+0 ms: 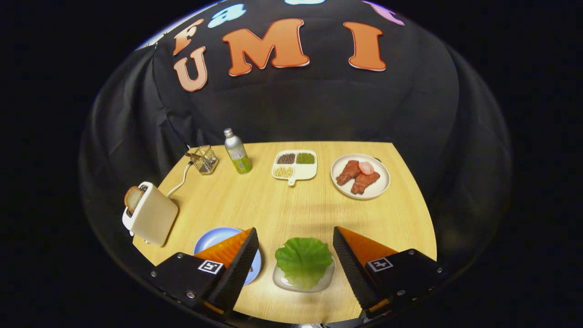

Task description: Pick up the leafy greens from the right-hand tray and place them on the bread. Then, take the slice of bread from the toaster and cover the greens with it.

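A green leafy lettuce piece (304, 260) lies on a small white tray (283, 281) at the near edge of the wooden table. My gripper (296, 248) hovers above it, open, with the leaf between the two fingers and nothing held. A blue plate (214, 237) sits to the left, partly hidden behind the left finger; whatever lies on it is covered. A white toaster (152, 214) stands at the table's left edge with a slice of bread (133, 198) sticking out of its slot.
Beyond the fingers stand a divided white dish of beans (295, 165), a white plate with meat pieces (360, 176), a silver and green bottle (237, 151) and a small glass holder (206, 160). The toaster's cord runs toward the back left.
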A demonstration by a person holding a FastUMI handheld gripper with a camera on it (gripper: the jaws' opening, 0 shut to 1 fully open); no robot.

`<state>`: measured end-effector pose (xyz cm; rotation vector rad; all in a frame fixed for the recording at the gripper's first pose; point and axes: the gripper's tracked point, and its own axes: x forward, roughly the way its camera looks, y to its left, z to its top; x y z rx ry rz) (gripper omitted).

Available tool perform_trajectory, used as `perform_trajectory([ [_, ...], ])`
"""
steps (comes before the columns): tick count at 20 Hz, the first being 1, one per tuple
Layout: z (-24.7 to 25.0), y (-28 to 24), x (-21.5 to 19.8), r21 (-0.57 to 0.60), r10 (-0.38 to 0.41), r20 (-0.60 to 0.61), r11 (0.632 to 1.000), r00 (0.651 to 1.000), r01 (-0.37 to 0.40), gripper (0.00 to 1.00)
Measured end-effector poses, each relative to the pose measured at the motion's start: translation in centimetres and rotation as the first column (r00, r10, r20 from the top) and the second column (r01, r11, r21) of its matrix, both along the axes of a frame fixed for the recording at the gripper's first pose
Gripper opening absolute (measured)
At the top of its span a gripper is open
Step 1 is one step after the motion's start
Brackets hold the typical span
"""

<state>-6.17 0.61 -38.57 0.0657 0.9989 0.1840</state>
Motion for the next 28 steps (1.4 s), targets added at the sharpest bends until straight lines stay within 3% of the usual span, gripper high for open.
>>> perform_trajectory([
  [5,-5.6,0.1,-2.3,-0.008,0.050,-0.153,0.999,0.987,-0.052,0.98],
  [8,-9.2,0.7,-5.0,0.021,0.086,-0.277,0.996,0.957,-0.084,0.97],
  [11,-11.8,-0.4,-6.1,-0.031,0.102,-0.354,0.992,0.929,-0.121,0.96],
  [21,-17.0,-0.2,-6.1,-0.084,0.073,-0.470,0.988,0.880,-0.127,0.94],
  [28,-17.9,-0.8,-5.9,-0.147,0.051,-0.461,0.980,0.886,-0.133,0.87],
])
